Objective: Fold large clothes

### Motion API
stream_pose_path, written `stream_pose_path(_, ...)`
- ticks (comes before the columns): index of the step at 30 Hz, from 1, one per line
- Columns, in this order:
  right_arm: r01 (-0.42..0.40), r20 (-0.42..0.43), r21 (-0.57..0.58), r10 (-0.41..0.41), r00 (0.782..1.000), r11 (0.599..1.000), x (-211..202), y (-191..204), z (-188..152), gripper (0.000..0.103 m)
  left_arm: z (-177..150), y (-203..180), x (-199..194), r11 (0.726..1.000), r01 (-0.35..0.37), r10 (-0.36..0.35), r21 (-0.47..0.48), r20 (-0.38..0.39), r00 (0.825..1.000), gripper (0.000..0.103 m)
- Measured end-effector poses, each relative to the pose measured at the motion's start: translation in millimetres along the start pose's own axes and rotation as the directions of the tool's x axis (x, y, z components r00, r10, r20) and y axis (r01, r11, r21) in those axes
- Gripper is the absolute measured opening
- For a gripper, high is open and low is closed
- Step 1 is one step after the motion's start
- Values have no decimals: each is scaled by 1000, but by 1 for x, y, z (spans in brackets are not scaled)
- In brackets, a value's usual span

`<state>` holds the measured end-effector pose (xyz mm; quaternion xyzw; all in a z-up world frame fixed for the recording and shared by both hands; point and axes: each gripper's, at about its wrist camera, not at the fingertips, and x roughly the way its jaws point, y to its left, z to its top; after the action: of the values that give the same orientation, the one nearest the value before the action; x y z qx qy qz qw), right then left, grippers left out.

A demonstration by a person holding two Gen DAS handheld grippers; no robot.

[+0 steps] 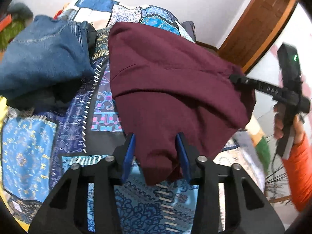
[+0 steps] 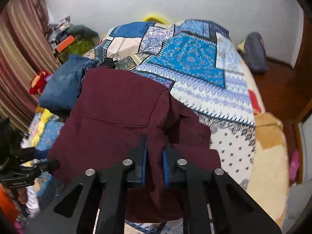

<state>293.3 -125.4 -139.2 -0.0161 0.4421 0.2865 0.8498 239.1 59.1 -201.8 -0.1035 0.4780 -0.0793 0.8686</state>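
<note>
Left wrist view: left tongs (image 1: 157, 146) pinch the maroon garment (image 1: 165, 74). Right tongs (image 2: 155, 156) clamp its other edge (folded jeans (image 2: 60, 89) beside), above the bed (image 2: 224, 117).

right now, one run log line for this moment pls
step: fold in progress | left gripper: shut on maroon garment | right gripper: shut on maroon garment | nearby: folded jeans on bed

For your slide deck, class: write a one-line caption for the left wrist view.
Left gripper and right gripper both clamp a maroon garment above a patchwork bedspread.
</note>
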Motion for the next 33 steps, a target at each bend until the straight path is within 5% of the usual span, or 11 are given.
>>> stream_pose_path(7,136,56,-53,-134,989,989,-1,0,6,5,-15,-4,9,992,-96,96,86,5,995,37)
stream_pose_path(10,266,42,-31,-265,963,963,5,-23,3,1,-23,5,12,992,-106,107,62,-11,994,37)
stream_pose_path(12,215,-40,28,-213,976,976,10,-47,-4,1,-27,14,10,996,-81,81,25,-28,996,37)
stream_pose_path(15,173,-29,60,-172,985,983,-8,-57,-16,2,-33,20,3,998,-62,62,-9,-32,998,37)
stream_pose_path(25,157,-43,9,-157,987,988,-57,-19,-39,4,-59,19,-13,992,-129,129,16,-66,989,34)
stream_pose_path(26,156,-53,12,-155,986,988,-58,-18,-42,6,-61,19,-14,991,-131,131,10,-67,989,34)
stream_pose_path(30,65,-47,16,-64,997,998,-67,-10,-55,41,-58,17,-15,993,-111,110,-25,-49,993,34)
stream_pose_path(33,58,-26,-2,-58,998,998,-73,2,-61,43,-50,6,-10,994,-108,108,3,-35,993,34)
